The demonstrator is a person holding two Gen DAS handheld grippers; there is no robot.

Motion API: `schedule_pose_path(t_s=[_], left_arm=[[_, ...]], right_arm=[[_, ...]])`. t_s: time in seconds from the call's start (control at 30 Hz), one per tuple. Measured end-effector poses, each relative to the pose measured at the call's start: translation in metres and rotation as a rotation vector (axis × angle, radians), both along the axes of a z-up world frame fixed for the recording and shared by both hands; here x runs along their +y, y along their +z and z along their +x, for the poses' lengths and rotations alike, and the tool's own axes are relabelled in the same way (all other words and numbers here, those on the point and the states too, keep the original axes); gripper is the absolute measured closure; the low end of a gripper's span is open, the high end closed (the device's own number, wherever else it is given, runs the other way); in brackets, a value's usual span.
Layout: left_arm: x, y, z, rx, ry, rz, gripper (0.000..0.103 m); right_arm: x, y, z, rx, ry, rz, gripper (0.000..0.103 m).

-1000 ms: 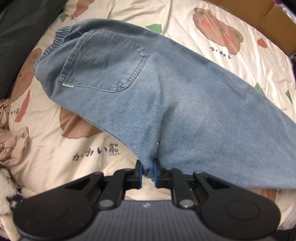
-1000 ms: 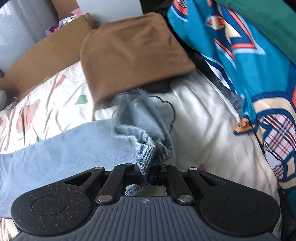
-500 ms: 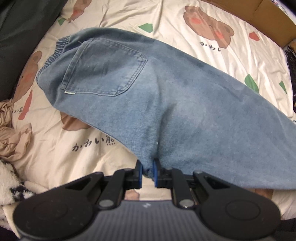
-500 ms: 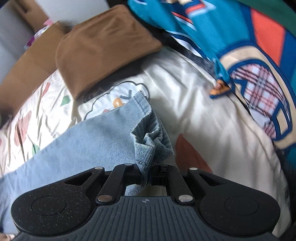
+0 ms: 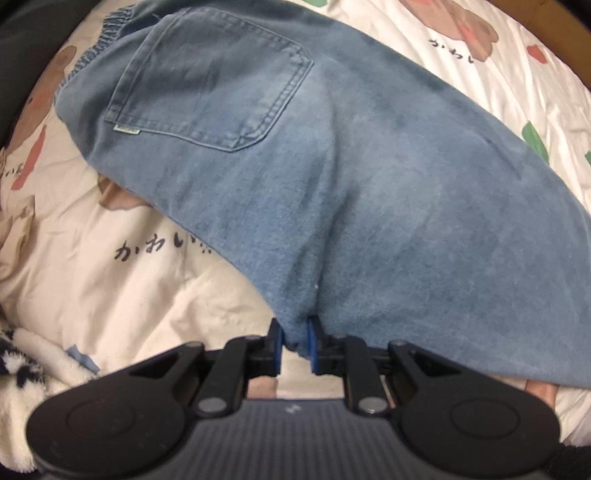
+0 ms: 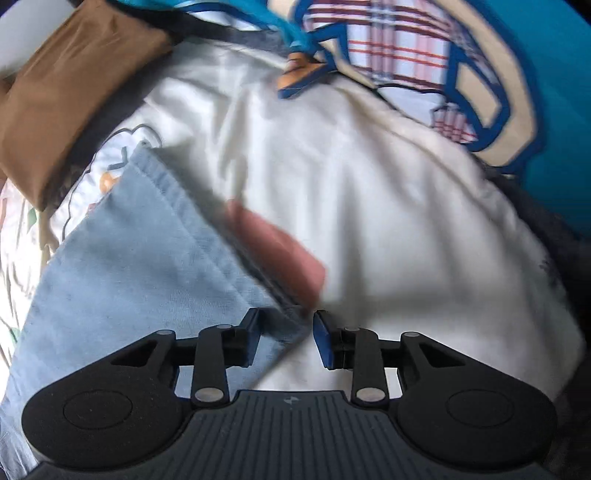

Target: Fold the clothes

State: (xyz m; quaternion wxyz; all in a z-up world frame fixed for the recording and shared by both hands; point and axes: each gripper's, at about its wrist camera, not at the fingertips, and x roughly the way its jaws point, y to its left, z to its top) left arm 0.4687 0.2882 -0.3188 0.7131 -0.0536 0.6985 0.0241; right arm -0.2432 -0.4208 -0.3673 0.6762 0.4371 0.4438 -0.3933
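A pair of light blue jeans (image 5: 332,177) lies spread across the cream printed bedsheet (image 5: 122,280), back pocket up and elastic waistband at the upper left. My left gripper (image 5: 294,341) is shut on the jeans' near edge, with denim pinched between its blue pads. In the right wrist view the leg end of the jeans (image 6: 140,240) lies flat on the sheet with its hem running diagonally. My right gripper (image 6: 286,332) is open just above the hem corner, and the fabric lies between and under its fingers without being pinched.
A folded brown garment (image 6: 62,99) lies at the upper left of the right view. A teal patterned blanket (image 6: 461,66) covers the upper right. A fuzzy black-and-white fabric (image 5: 22,373) and a beige cloth sit at the left edge. Brown cardboard (image 5: 546,26) borders the bed's far side.
My right gripper has opened and let go of the bunched jeans hem, which now lies flat on the sheet. The left gripper, still clamped, has come closer to the jeans.
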Motion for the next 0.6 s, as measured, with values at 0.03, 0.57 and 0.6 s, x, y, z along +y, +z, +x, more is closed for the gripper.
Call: schedule_pose_path(t_s=[0.03,0.57,0.6], left_arm=[[0.005,0.002,0.005,-0.004,0.008,-0.006,0.086],[0.06,0.054,0.095,-0.188,0.031,0.092,0.081],[0.057,0.052,0.09,-0.202,0.042,0.101,0.08]], right_arm=[[0.0,0.002,-0.002,0.011,0.001,-0.007,0.066],[-0.024,0.037,0.059,-0.011,0.249,-0.216,0.066],[-0.026,0.035,0.065,-0.007,0.264,-0.224,0.065]])
